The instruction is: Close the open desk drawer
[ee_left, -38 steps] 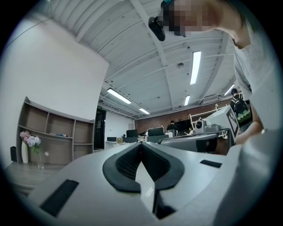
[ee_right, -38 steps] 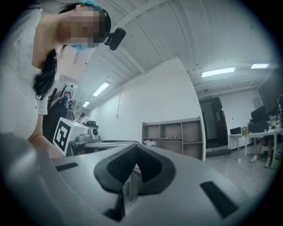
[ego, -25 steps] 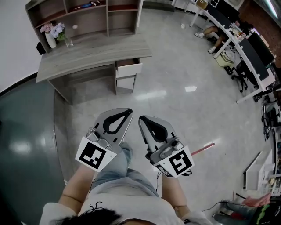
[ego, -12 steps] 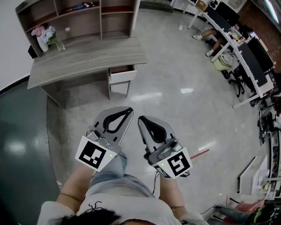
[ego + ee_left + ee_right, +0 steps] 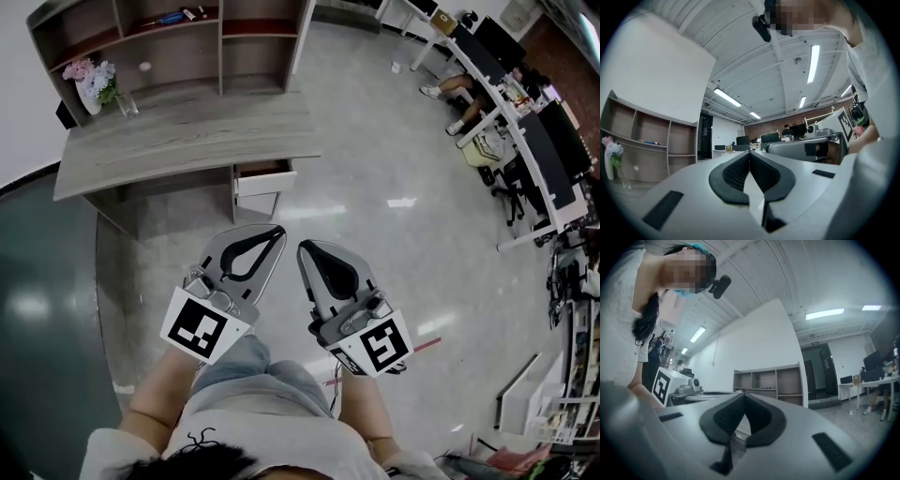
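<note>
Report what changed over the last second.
The grey wooden desk and its white open drawer have slid lower in the head view, nearer the grippers: the person seems to be approaching. Nothing grasped or released. The left gripper and right gripper stay shut, empty, side by side; the drawer stays open.

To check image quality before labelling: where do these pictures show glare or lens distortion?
Head view: white glare patches lie on the glossy floor, with mild wide-angle bending toward the edges. Left gripper view and right gripper view: strong fisheye distortion inside a dark round border; the ceiling lamps are washed out to pure white.
</note>
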